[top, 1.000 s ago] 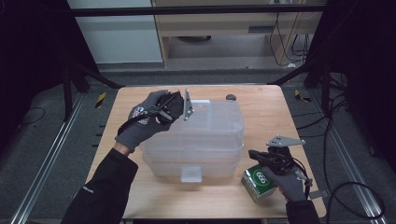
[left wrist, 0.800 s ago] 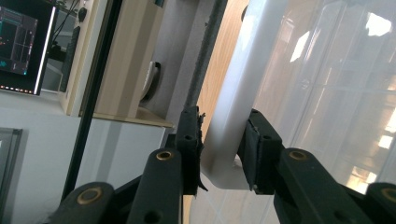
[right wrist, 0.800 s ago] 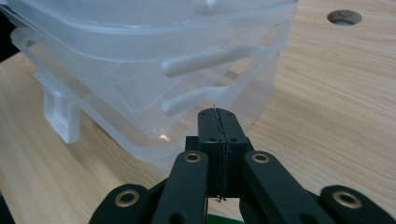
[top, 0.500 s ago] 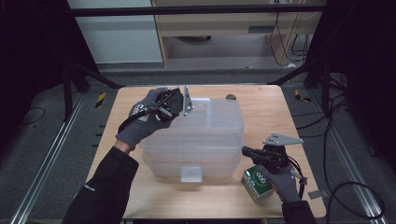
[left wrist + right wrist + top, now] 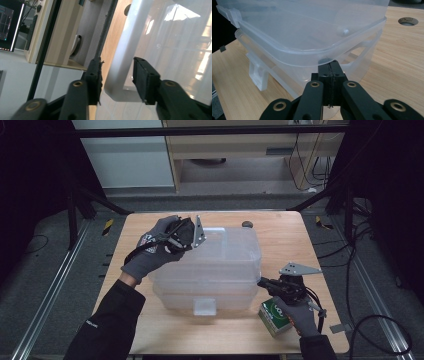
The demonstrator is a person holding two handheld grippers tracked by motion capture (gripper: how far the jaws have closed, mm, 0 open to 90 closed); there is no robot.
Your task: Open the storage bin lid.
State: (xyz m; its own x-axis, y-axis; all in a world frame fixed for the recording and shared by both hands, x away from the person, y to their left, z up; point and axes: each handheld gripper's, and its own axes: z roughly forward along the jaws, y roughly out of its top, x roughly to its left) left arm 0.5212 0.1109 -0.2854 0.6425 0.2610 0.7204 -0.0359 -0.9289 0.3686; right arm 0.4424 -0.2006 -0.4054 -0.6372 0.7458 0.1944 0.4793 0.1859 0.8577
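High view: a clear plastic storage box sits mid-table, its lid tilted. Left gripper view: the left gripper gapes wide astride the lid's smooth rounded corner. Right gripper view: the right gripper, jaws pressed together, sits under the lid's rim.

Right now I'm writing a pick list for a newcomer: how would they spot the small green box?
On the wooden table, find the big clear plastic bin in the middle. At its near right corner, partly under the person's right hand, lies the small green box. It is the one coloured, opaque thing there.
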